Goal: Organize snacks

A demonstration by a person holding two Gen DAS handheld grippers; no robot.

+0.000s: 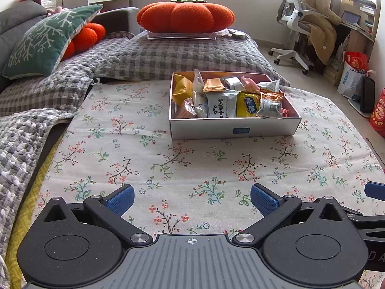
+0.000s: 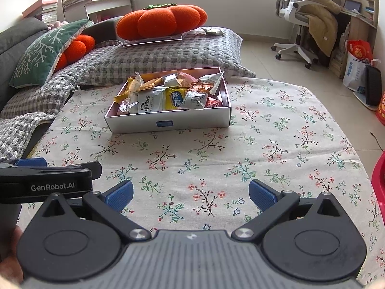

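1. On the floral tablecloth (image 1: 168, 159), mid-table: shallow white box (image 1: 234, 128) heaped with snack packets (image 1: 222, 104).
2. Packets judged light, crinkly, slippery, crushable; pinch at a sealed edge.
3. Left gripper (image 1: 191, 198) and right gripper (image 2: 190, 196): jaws spread, empty, well short of box.
4. Legible: "GenRobot.AI" on left gripper body; packet print Chinese, unread.

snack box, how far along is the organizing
Looks done: packets fill the white box, none loose on the floral cloth. In hand: nothing; the left gripper and right gripper have jaws open and empty. Left: possibly only tidying inside the box.
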